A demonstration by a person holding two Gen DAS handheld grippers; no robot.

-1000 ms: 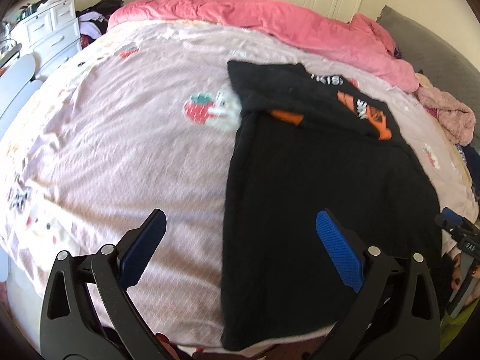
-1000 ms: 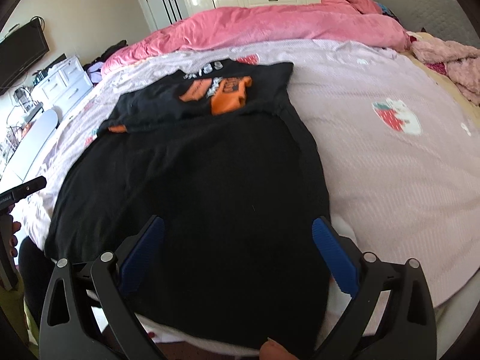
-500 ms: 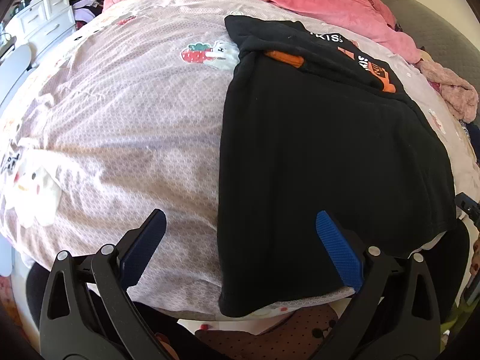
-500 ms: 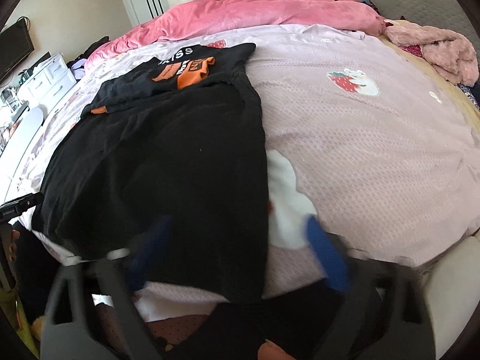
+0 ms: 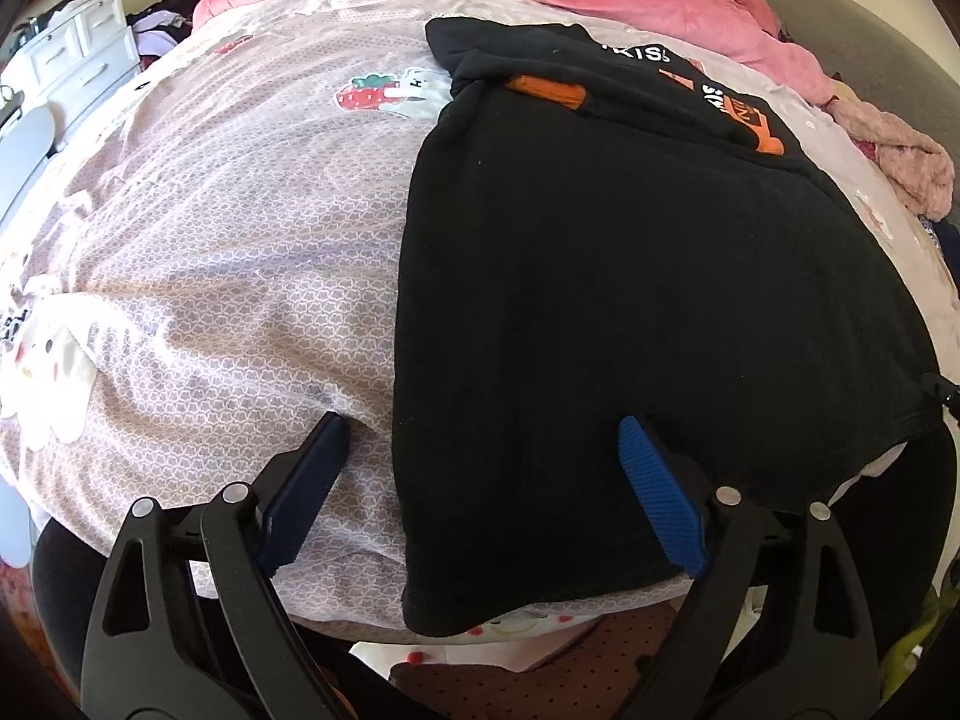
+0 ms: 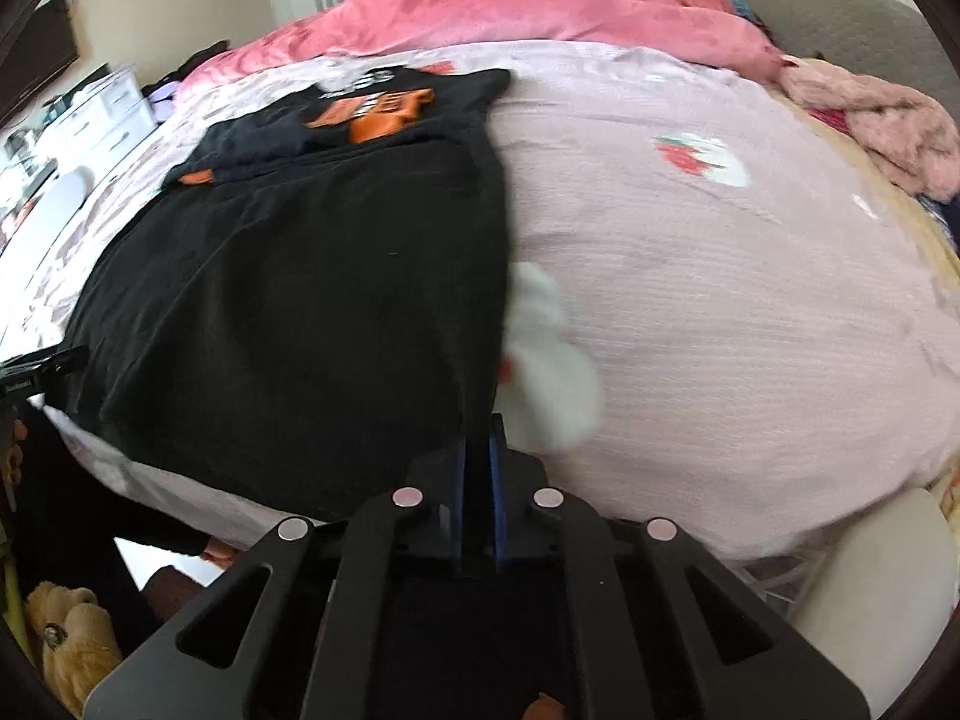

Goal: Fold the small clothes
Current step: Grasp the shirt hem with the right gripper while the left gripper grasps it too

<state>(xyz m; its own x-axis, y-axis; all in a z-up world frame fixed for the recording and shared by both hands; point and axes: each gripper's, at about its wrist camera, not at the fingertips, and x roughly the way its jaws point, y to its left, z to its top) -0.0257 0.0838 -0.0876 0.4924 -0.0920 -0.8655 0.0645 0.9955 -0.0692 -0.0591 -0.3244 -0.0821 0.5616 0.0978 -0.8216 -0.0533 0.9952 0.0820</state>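
Observation:
A black shirt (image 5: 630, 300) with orange and white print lies flat on the pink patterned bedsheet (image 5: 210, 240), its far end folded back over itself. My left gripper (image 5: 480, 468) is open at the near hem. One finger rests over the sheet and the other over the black cloth, so the shirt's left edge runs between them. In the right wrist view the shirt (image 6: 300, 276) reaches down to my right gripper (image 6: 477, 456), which is shut on the cloth at the near right corner of the hem.
A pink quilt (image 6: 510, 12) is bunched at the far end of the bed and a fluffy pink garment (image 6: 870, 126) lies at the right. White drawers (image 5: 78, 54) stand at the left. A plush toy (image 6: 72, 642) sits low beside the bed, and the person's hand (image 6: 12, 450) shows at the left edge.
My right gripper went from open to shut on the shirt's near right hem corner. My left gripper moved lower and closer to the hem's left edge, staying open.

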